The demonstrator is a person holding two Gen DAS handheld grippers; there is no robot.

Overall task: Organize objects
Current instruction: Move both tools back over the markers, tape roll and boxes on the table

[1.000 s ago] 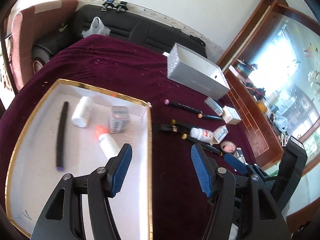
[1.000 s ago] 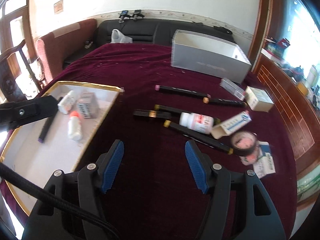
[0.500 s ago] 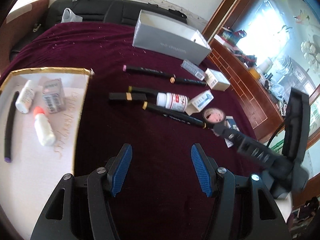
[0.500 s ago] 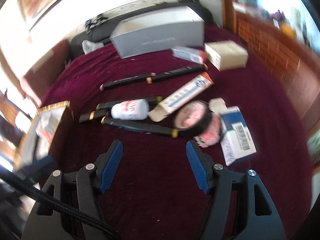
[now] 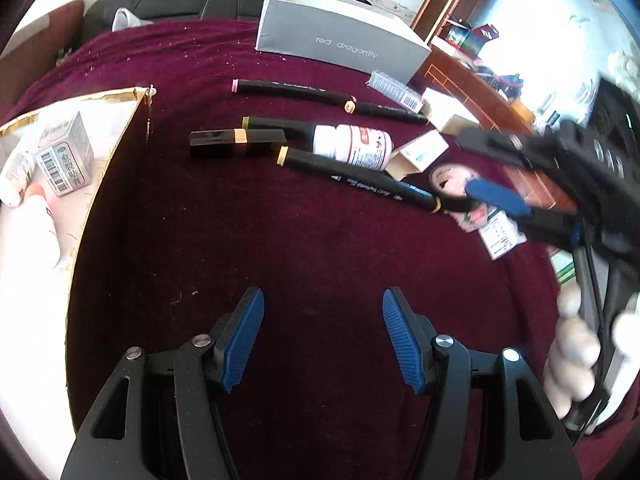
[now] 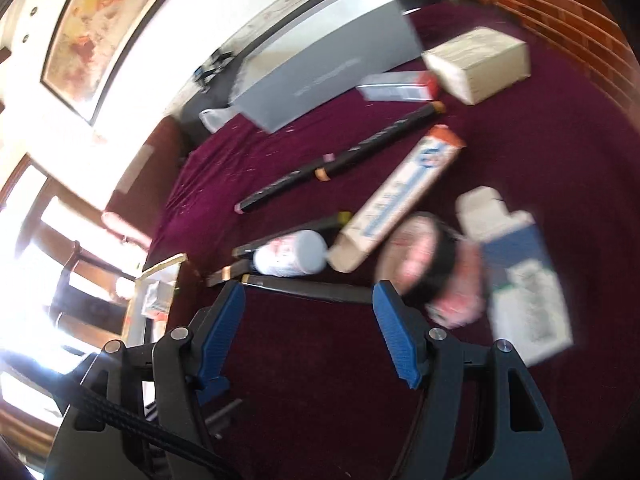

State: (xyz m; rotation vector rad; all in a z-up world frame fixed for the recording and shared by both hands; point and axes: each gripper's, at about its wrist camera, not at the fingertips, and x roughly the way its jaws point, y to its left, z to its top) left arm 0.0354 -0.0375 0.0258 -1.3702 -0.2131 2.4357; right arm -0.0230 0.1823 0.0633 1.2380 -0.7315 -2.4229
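Several black markers, a white pill bottle (image 5: 351,147), a long carton (image 5: 418,155), a roll of tape (image 5: 450,178) and small boxes lie on the maroon cloth. My left gripper (image 5: 323,334) is open and empty above bare cloth. My right gripper (image 6: 308,322) is open and empty, its jaws straddling the nearest black marker (image 6: 308,287), just short of the tape roll (image 6: 416,258). It also shows in the left wrist view (image 5: 496,196), next to the marker's tip (image 5: 434,203).
A gold-rimmed white tray (image 5: 142,94) at the left holds a small grey box (image 5: 66,160) and white bottles. A grey shoebox (image 5: 340,42) stands at the back. A blue-and-white box (image 6: 524,280) lies right of the tape. A wooden cabinet is at the right.
My right gripper has tilted and moved forward toward the nearest marker and tape roll. My left gripper has drawn closer to the objects, with the tray sliding to the left edge of view.
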